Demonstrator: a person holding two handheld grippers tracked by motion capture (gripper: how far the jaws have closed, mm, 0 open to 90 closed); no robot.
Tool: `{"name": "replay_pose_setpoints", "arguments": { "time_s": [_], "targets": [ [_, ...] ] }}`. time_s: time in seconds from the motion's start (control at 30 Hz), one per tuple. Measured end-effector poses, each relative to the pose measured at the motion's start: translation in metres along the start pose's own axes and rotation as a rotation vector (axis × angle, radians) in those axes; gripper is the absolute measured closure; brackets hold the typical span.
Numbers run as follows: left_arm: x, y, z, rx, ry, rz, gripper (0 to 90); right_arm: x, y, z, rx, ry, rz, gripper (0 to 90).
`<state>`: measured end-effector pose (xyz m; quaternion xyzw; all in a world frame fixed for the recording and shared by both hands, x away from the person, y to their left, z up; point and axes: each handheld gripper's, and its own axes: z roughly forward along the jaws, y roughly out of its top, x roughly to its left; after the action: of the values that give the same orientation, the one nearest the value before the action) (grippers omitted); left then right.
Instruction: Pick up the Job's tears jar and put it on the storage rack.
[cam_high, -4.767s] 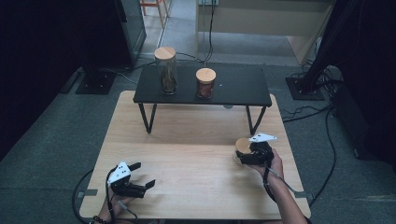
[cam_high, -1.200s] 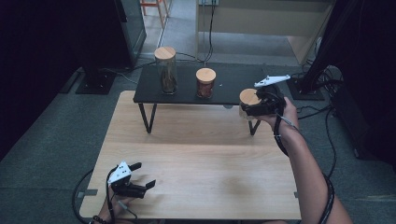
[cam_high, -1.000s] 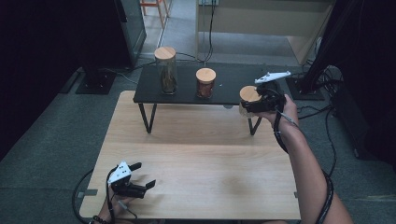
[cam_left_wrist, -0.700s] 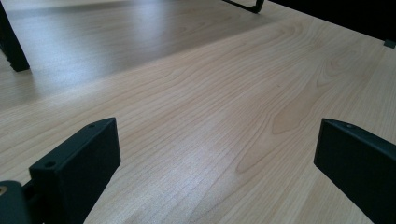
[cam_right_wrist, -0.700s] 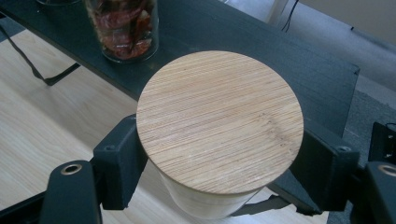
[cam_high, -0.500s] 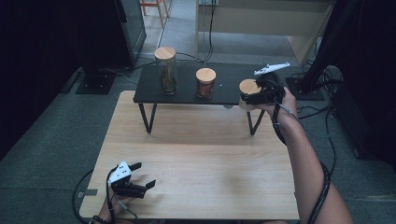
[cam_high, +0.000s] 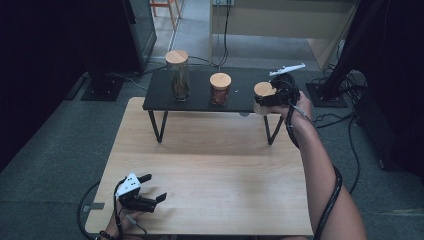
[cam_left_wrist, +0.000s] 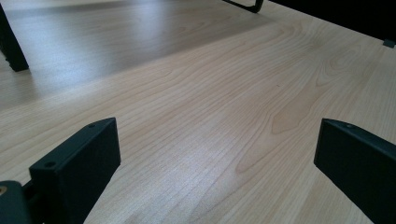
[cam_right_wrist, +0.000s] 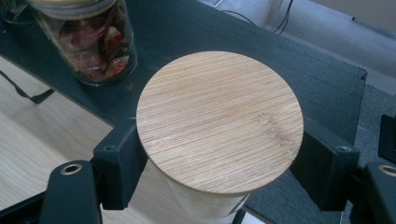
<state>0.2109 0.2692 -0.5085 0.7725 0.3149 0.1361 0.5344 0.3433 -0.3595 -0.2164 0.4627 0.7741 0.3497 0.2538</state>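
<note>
Right gripper (cam_right_wrist: 219, 186) was clamped on a round glass jar (cam_right_wrist: 187, 200) with a grained bamboo lid (cam_right_wrist: 219, 121), over the right end of the matte black shelf (cam_high: 200, 102). Left gripper (cam_high: 150, 192) sat with jaws spread and empty on the pale wood table (cam_left_wrist: 210, 116)

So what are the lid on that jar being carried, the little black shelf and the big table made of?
The lid looks like bamboo or light wood, unvarnished: fine parallel grain strips. The jar beneath seems pale, frosted glass or ceramic, hard to tell. The black shelf has a matte, faintly grained top, probably painted wood, on thin metal-looking legs. The table shows smooth light wood grain, possibly laminate.
</note>
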Motion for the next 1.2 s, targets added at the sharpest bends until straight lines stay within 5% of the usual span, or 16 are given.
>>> {"name": "replay_pose_setpoints", "arguments": {
  "time_s": [0.5,1.2],
  "targets": [
    [0.000,0.000,0.000,0.001,-0.003,0.000,0.5,-0.014,0.000,0.017,-0.033,0.014,0.061,25.4],
    [0.002,0.000,0.000,-0.002,-0.007,-0.002,0.5,-0.024,0.047,0.039,0.095,0.026,0.046,25.3]
  ]
}}
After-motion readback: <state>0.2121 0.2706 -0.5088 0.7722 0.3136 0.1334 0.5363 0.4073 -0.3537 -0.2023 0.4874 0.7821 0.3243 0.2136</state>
